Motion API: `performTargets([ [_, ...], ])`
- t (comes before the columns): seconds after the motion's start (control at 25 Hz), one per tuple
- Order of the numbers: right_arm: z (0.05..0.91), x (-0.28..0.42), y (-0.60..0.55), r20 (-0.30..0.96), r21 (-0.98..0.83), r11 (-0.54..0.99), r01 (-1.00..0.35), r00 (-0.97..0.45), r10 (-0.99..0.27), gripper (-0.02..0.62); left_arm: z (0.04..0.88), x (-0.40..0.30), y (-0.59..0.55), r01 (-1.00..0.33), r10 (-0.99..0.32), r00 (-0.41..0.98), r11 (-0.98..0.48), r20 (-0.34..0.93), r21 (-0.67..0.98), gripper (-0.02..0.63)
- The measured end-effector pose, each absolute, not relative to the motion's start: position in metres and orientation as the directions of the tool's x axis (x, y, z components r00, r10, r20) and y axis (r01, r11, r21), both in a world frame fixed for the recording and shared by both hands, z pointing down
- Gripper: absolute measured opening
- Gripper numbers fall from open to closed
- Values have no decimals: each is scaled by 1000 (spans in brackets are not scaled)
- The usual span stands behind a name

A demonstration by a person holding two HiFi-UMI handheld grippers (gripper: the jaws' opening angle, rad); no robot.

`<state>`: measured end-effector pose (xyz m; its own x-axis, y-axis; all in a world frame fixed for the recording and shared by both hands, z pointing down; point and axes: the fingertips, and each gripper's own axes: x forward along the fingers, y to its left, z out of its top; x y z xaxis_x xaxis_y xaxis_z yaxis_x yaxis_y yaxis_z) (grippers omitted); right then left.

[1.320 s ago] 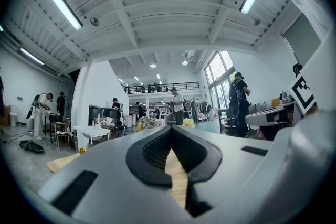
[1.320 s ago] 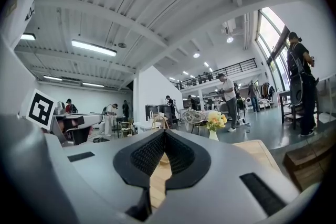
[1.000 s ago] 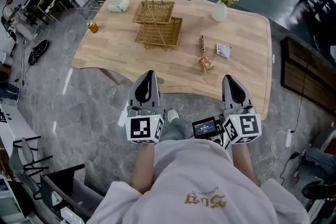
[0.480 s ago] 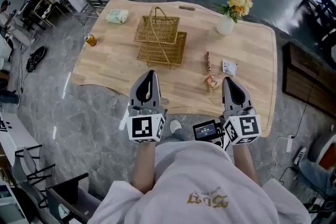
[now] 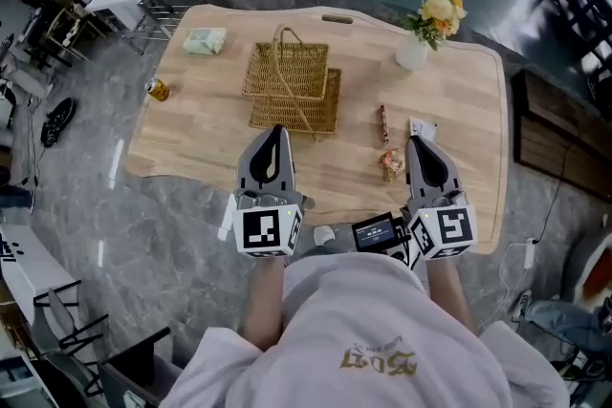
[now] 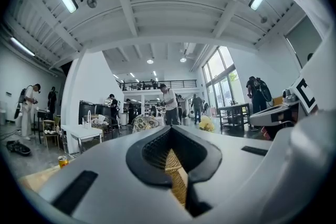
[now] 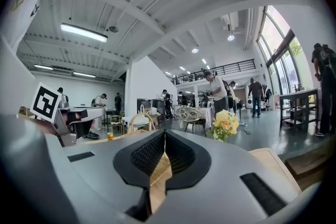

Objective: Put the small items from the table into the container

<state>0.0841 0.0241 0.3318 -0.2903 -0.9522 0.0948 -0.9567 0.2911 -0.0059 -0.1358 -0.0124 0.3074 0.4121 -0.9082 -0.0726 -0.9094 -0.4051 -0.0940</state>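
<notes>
- The left tool [image 5: 274, 137] and right tool [image 5: 421, 148] are pinched together, empty.
- The right tool should open wide before reaching the snack [image 5: 390, 163] at the counter's [image 5: 191, 129] four o'clock.

Basket [image 5: 290, 86] on table [image 5: 191, 129], small items [image 5: 391, 163] to its right, vase [image 5: 412, 53] behind them.

White T-shirt, two grey hand-held grippers

The short-sleeved white T-shirt [image 5: 363, 330] has a gold print on its front. The left gripper [image 5: 275, 134] and right gripper [image 5: 419, 143] are smooth grey plastic shells tapering to rounded tips, lined with black ribbed pads [image 6: 155, 150]. Each carries a white cube [image 5: 266, 232] with black square markers at its rear. A small black screen [image 5: 375, 232] sits beside the right one's cube.
</notes>
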Motion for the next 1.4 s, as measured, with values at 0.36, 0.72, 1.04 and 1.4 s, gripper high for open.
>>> performTargets([
  [0.36,327,87,2,82,5,258,-966,-257,-963,20,323,-142,-30,-901,-904,426,-420,-44,-107,5],
  [0.72,326,89,-15,86,-4,308,-951,-307,-948,20,331,-141,-37,-923,-927,375,-372,-12,-97,5],
  [1.04,331,113,-15,101,-26,267,-963,-268,-958,20,331,-117,-44,-908,-913,407,-405,-1,-103,5],
  [1.4,352,150,-11,158,-9,201,-980,-200,-967,20,352,-82,-56,-877,-881,471,-473,44,-86,5],
])
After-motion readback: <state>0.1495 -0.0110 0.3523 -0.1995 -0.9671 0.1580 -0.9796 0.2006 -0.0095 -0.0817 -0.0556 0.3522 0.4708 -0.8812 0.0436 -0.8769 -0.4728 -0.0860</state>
